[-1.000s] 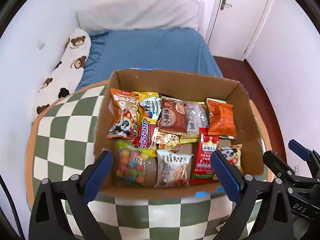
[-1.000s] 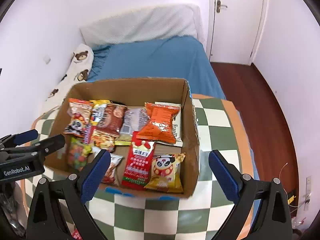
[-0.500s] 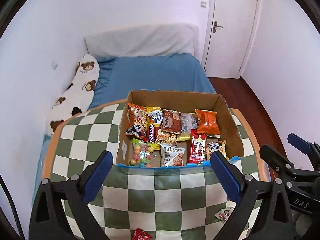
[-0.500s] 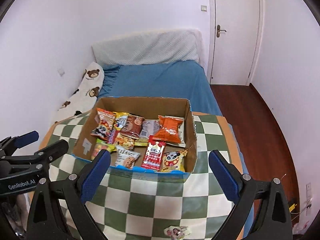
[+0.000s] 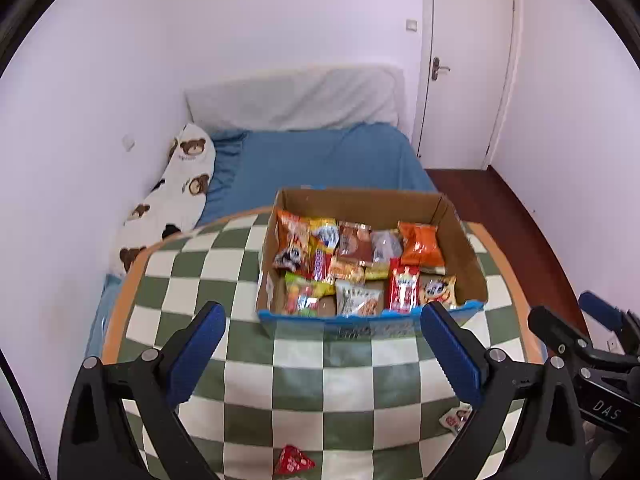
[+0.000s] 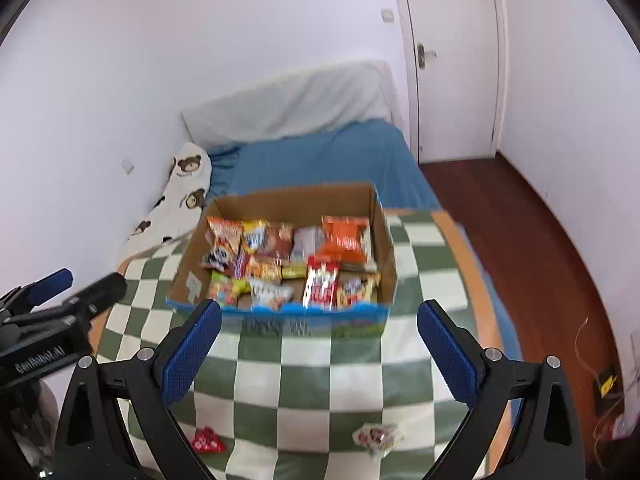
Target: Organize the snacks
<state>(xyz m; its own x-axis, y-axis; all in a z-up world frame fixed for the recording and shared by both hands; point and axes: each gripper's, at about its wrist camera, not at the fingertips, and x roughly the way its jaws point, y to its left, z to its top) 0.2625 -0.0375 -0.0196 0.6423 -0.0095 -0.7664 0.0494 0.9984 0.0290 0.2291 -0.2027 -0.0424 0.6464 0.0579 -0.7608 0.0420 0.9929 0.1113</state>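
step: two loose snacks left on the bench [image 5: 304, 392]; best to come straight down on one, pinch the wrapper mid-body, then carry it into the cardboard box [image 5: 466, 248].
red packet [image 5: 294, 461]: near bench edge, before the left gripper [image 5: 322, 354].
pale packet [image 6: 376, 438]: before the right gripper [image 6: 318, 350].
pose: both level above the bench, aimed at the box, fingers spread wide, holding nothing.

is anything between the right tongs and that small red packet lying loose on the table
Nothing visible. The red packet lies alone on bare checkered tablecloth, below and left of the open right tongs; the snack box sits farther away, beyond it.
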